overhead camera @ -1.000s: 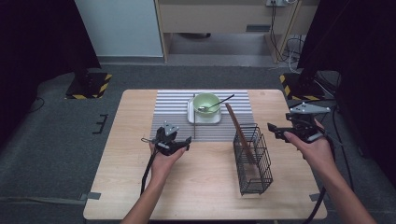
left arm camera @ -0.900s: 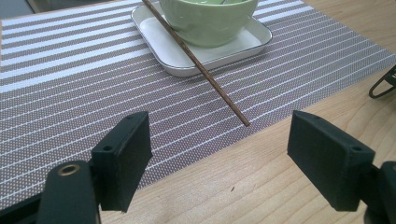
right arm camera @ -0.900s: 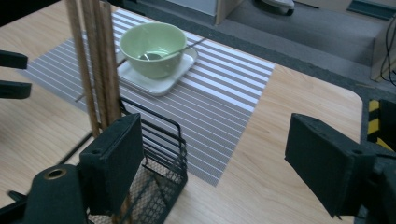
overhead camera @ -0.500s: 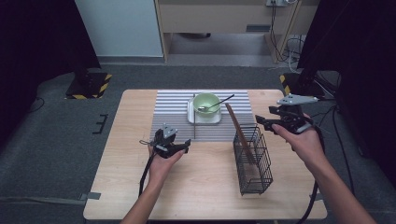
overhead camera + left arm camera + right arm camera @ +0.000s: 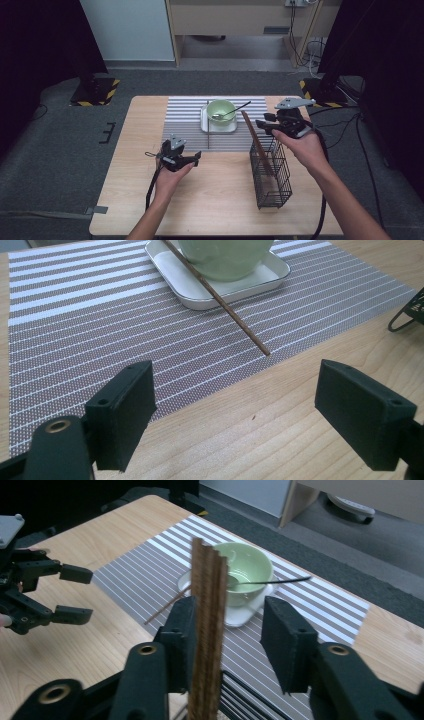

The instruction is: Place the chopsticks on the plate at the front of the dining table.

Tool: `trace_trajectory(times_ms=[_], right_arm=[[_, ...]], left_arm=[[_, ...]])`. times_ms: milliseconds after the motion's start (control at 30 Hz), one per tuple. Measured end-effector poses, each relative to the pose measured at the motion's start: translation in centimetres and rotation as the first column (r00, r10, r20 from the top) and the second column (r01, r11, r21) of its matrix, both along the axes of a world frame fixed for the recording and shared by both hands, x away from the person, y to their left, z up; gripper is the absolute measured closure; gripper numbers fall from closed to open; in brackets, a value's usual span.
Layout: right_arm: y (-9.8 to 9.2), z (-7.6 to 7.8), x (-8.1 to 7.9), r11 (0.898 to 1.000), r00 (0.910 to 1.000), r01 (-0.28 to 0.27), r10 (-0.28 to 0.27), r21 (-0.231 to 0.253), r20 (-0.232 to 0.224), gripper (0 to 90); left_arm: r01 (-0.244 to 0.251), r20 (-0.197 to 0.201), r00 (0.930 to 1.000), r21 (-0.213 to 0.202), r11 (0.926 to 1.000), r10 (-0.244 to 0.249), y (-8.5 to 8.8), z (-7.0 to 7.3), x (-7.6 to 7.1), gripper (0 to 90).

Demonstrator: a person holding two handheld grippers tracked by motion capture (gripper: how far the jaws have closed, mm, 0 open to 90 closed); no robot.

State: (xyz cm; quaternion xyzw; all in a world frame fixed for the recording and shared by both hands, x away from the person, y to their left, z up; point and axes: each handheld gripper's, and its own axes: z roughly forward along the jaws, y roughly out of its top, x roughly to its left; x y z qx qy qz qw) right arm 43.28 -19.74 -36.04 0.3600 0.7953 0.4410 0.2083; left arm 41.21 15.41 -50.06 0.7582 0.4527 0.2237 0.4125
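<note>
Right gripper [image 5: 227,625] jaws closing around ridged brown wooden slat [image 5: 207,605], gap remains; left gripper [image 5: 250,412] spread, empty; no readable writing.

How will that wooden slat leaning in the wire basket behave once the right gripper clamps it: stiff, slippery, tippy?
The wooden slat looks flat and straight, so probably stiff. Its grained face should give the right gripper fair friction; the jaws have just been closing around it, a gap showing on one side. It leans in the wire basket, so it may pivot or nudge the light basket.
</note>
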Motion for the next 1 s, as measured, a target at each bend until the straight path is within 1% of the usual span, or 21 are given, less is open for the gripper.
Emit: trace_trajectory(times_ms=[67, 100, 133, 200, 267, 300, 400, 500, 533, 567, 600, 667, 733, 833, 967, 1000], right_arm=[[0.3, -0.1, 0.0, 1.0, 1.0, -0.005, 0.005, 0.002, 0.002, 60.4], [0.9, -0.3, 0.2, 1.0, 0.9999, -0.015, 0.015, 0.003, 0.001, 62.4], [0.9, -0.3, 0.2, 1.0, 0.9999, -0.015, 0.015, 0.003, 0.001, 62.4], [1.5, -0.5, 0.4, 1.0, 0.9997, -0.024, 0.024, 0.005, 0.002, 65.9], [2.2, -0.7, 0.5, 0.999, 0.9994, -0.033, 0.033, 0.006, 0.007, 66.6], [2.4, -0.7, 0.5, 0.999, 0.9994, -0.033, 0.033, 0.004, 0.0, 66.6], [3.1, -1.2, 0.8, 0.999, 0.9994, -0.033, 0.032, -0.016, -0.009, 66.8], [3.8, -1.7, 1.1, 0.999, 0.9995, -0.027, 0.027, -0.037, -0.02, 71.1], [3.8, -1.7, 1.1, 0.999, 0.9995, -0.027, 0.027, -0.037, -0.02, 71.1], [4.0, -1.9, 1.2, 0.999, 0.9996, -0.014, 0.012, -0.051, -0.026, 75.5], [4.0, -1.9, 1.2, 0.999, 0.9996, -0.014, 0.012, -0.051, -0.026, 75.5], [4.2, -2.0, 1.2, 0.998, 0.9999, -0.004, 0.003, -0.065, -0.013, 81.1], [4.1, -2.0, 1.2, 0.998, 0.9999, 0.0, -0.001, -0.061, -0.016, 82.8], [3.9, -1.8, 1.3, 0.999, 0.9997, -0.005, 0.004, -0.038, -0.023, 83.9], [3.8, -1.7, 1.4, 0.999, 0.9995, -0.008, 0.007, -0.033, -0.031, 84.0], [3.8, -1.6, 1.4, 1.0, 0.9994, -0.009, 0.009, -0.02, -0.034, 84.2]], left_arm=[[0.002, 0.003, 1.0, -0.001, 1.0, -0.002, 0.0, 0.0, -0.1, 16.3], [0.009, 0.004, 1.0, 0.003, 1.0, -0.009, 0.0, 0.1, -0.2, 16.3], [0.009, 0.004, 1.0, 0.003, 1.0, -0.009, 0.0, 0.1, -0.2, 16.3], [0.012, 0.003, 0.9999, 0.008, 0.9999, -0.012, 0.0, 0.1, -0.3, 16.4], [0.014, 0.008, 0.9999, 0.005, 0.9999, -0.014, 0.0, 0.1, -0.3, 16.7], [0.015, 0.007, 0.9999, 0.005, 0.9999, -0.015, 0.0, 0.1, -0.4, 16.8], [0.017, 0.001, 0.9998, 0.006, 0.9998, -0.017, 0.1, -0.2, -0.4, 16.9], [0.016, -0.002, 0.9999, 0.005, 0.9999, -0.016, 0.2, -0.4, -0.5, 17.2], [0.014, -0.006, 0.9999, 0.005, 0.9999, -0.014, 0.3, -0.5, -0.6, 17.2], [0.013, -0.004, 0.9999, 0.002, 0.9999, -0.013, 0.5, -0.5, -0.6, 17.2], [0.013, -0.004, 0.9999, 0.002, 0.9999, -0.013, 0.5, -0.5, -0.6, 17.4], [0.011, -0.002, 0.9999, 0.001, 0.9999, -0.011, 0.7, -0.5, -0.7, 17.5], [0.011, -0.002, 0.9999, 0.003, 0.9999, -0.011, 0.8, -0.5, -0.7, 17.6], [0.008, 0.002, 1.0, 0.0, 1.0, -0.008, 0.9, -0.5, -0.7, 18.2], [0.012, 0.006, 0.9999, -0.001, 0.9999, -0.012, 0.9, -0.4, -0.8, 18.7], [0.011, 0.008, 0.9999, -0.003, 0.9999, -0.011, 0.9, -0.3, -0.8, 18.8]])
